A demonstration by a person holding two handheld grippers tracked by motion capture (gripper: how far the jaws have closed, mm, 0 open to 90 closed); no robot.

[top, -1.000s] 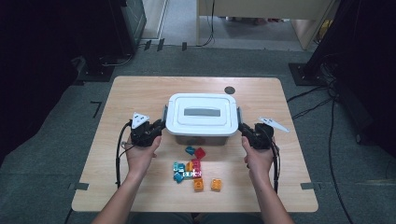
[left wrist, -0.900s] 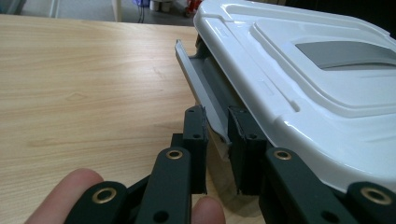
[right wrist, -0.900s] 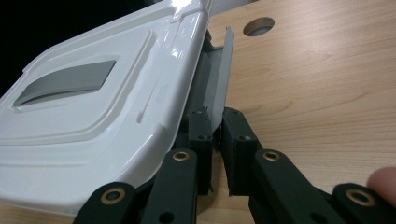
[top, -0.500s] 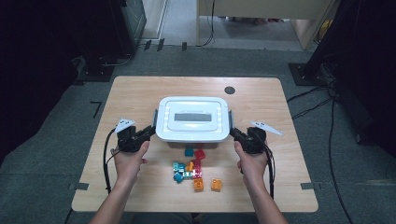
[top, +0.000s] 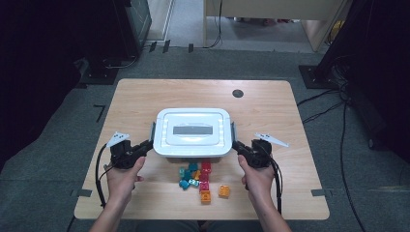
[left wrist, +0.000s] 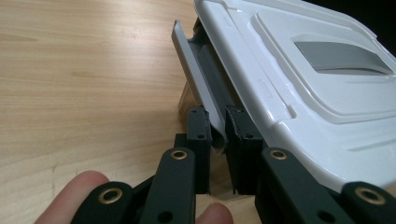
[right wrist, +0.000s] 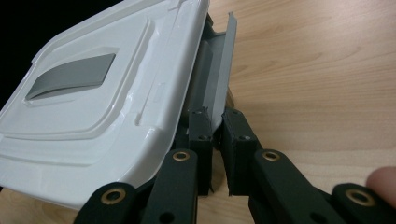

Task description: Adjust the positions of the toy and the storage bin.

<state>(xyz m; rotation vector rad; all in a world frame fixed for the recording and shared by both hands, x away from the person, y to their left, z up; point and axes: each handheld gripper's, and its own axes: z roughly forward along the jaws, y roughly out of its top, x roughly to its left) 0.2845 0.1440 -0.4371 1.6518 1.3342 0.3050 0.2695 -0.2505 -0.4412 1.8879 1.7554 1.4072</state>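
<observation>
A white lidded box (top: 192, 132) hangs above the middle of the wooden bench (top: 145, 96), carried between two hands. The left gripper (top: 144, 146) has its fingers (left wrist: 200, 126) clamped on the grey side latch (left wrist: 196, 70) at the box's left end; the right gripper (top: 239, 146) has its fingers (right wrist: 236, 128) clamped on the matching latch (right wrist: 223, 70) at the right end. Just below the box's near edge, a small cluster of coloured toy blocks (top: 200, 176) lies on the bench.

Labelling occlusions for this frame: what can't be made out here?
- White plastic lidded box, high view: contents hidden by its lid.
- Small coloured toy blocks, high view: too small to tell shapes; some tucked under the box edge.
- Grey side latch, left gripper view: lower end hidden between the fingers.
</observation>
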